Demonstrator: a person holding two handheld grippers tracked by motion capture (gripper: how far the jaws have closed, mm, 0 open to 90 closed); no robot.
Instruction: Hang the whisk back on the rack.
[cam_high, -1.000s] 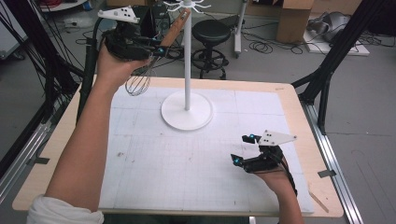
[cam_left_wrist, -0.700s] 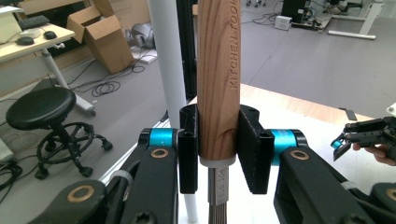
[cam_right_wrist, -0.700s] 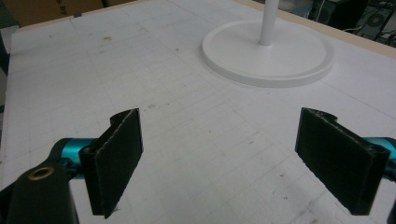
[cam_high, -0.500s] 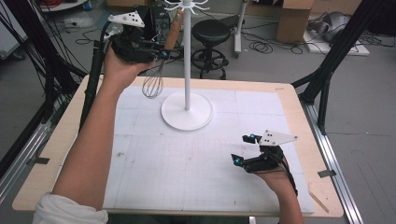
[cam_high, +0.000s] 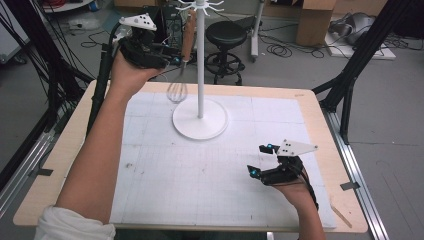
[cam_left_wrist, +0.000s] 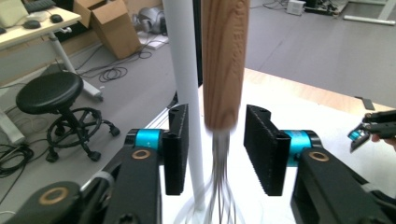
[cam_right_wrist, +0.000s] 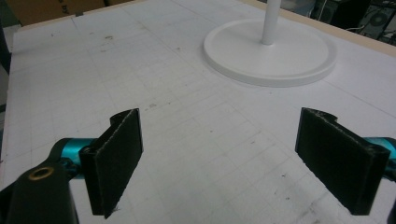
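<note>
Grey workshop floor with cables, cardboard boxes and one black round stool (cam_high: 226, 35) surrounds a pale wooden table (cam_high: 65, 150) covered by a white gridded mat (cam_high: 200, 175). No bowl, tray or box stands on the mat; the one holder here is a white metal hanging stand with a round base (cam_high: 200, 119), a thin upright pole and a crown of small hooks at its top.

One whisk with a brown wooden handle and steel wire loops (cam_high: 181, 65) hangs upright from that crown, handle up and wires down, at about 11 o'clock from the stand's base and just beside the pole. Counted: one stand, one whisk, two grippers.

At the mat's 11 o'clock corner the left gripper (cam_high: 172, 59) is raised level with the whisk. In the left gripper view its two black jaws stand on either side of the handle's lower end (cam_left_wrist: 223, 70), with a clear gap on each side, so the pads do not press the wood. These jaws have just been opening, and the whisk hangs between them; the white pole passes just behind the jaw at 9 o'clock.

Near the table's 4 o'clock edge the right gripper (cam_high: 260, 161) rests low over the mat, jaws spread wide with bare mat between them, pointing toward the stand and well apart from the whisk.
</note>
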